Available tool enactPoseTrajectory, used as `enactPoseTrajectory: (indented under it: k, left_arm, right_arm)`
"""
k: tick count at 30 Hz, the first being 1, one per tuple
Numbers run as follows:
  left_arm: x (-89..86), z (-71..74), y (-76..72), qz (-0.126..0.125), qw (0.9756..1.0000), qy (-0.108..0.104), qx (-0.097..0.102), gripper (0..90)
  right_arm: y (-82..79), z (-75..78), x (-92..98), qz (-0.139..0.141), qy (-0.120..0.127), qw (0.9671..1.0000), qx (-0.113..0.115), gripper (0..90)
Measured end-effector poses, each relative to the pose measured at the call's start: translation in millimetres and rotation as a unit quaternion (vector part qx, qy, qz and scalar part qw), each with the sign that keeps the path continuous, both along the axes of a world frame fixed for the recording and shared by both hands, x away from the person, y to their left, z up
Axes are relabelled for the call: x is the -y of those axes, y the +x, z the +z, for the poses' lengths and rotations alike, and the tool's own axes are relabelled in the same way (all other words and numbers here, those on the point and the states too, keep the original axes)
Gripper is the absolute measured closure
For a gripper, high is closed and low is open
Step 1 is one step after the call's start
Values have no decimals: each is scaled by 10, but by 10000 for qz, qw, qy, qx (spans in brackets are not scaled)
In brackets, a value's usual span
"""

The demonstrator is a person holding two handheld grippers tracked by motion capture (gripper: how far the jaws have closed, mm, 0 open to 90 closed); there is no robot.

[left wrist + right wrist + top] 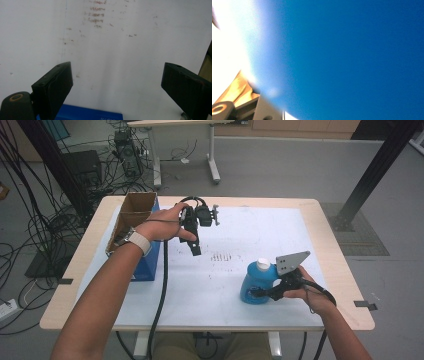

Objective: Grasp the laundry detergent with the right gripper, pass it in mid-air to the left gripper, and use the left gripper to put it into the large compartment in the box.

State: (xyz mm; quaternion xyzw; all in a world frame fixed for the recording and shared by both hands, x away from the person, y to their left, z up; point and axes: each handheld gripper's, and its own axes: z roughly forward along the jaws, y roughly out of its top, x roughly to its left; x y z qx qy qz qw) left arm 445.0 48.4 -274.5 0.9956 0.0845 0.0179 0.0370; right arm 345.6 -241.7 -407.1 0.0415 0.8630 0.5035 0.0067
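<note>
A blue bottle (252,285) with a white cap (263,265) stands on the white sheet at the table's front right. My right gripper (260,293) comes in from the right and is shut on the bottle's lower body. In the right gripper view the bottle's blue wall (349,60) is pressed close to the camera. My left gripper (196,247) is held above the table's left middle, pointing down. In the left gripper view its jaws stand wide open (117,75) over the bare sheet, with nothing between them.
An open cardboard box (134,209) with a blue side (87,115) stands at the table's left. The white sheet (250,235) has faint smudges in its middle. Cables, a desk's legs and a black post stand on the floor beyond the table.
</note>
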Motion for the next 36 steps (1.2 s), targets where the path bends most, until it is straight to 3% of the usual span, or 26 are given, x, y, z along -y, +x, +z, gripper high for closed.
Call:
enactPoseTrajectory:
  k: [36]
  left_arm:
    - [-31, -14, -13, 33, 10000, 19, -27, 111]
  right_arm:
    - [-3, 14, -10, -37, -79, 10000, 3, 434]
